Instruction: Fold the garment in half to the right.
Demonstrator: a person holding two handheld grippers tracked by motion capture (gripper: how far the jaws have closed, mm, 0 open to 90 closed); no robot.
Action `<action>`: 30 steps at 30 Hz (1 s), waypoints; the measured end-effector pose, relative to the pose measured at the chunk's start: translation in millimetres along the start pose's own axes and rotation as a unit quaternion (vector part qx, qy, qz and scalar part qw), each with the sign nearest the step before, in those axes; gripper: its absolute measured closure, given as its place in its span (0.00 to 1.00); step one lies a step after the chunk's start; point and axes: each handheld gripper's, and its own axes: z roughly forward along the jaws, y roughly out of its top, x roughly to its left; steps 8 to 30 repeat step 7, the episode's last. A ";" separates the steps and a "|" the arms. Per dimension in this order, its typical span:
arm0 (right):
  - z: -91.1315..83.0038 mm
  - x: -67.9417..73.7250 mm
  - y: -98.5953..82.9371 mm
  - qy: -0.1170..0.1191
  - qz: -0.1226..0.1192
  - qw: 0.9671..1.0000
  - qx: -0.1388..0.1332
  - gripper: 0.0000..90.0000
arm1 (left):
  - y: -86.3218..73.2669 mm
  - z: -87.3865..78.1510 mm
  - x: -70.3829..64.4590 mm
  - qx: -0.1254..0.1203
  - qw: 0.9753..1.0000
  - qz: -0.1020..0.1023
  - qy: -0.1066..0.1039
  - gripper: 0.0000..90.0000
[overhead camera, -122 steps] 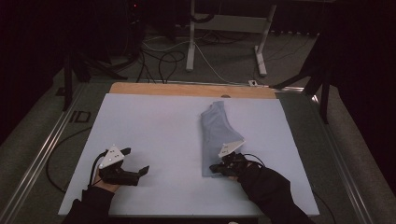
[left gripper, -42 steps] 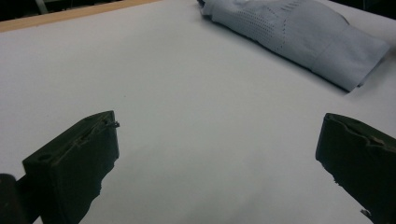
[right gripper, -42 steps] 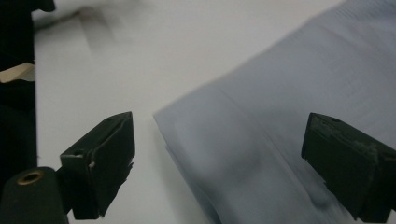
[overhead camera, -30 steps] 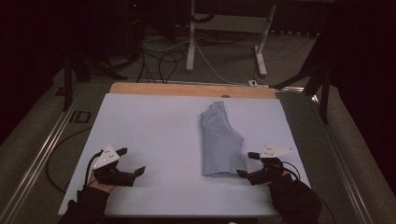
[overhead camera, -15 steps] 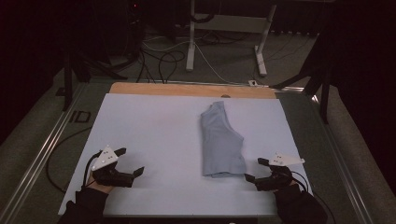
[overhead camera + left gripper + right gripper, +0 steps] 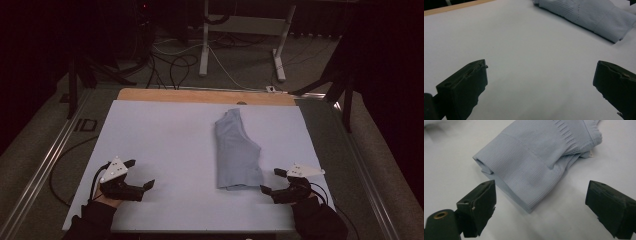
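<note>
High view: folded pale-blue garment [image 6: 237, 152] lies right of centre on table [image 6: 160, 140] | both grippers, left [image 6: 134, 176] and right [image 6: 274, 181], spread wide, empty | advice: pinch ribbed hem squarely before lifting.

The right gripper [image 6: 273, 181] let go of the folded garment [image 6: 237, 152] and drew back from its near edge toward the person, ending on the bare table [image 6: 165, 135] just beside the garment's near right corner with its jaws spread wide. The left gripper [image 6: 140, 174] slid slightly nearer the table's front edge.
</note>
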 end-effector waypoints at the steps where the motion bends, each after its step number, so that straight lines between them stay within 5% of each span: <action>1: 0.2 0.1 -0.1 -0.001 0.001 1.000 0.001 0.11 | -0.2 0.2 -0.2 0.000 1.000 0.000 0.000 0.00; 30: 1.0 1.3 0.4 -0.001 -0.005 1.000 0.000 0.11 | 0.0 0.0 -0.3 -0.001 1.000 0.000 -0.001 0.00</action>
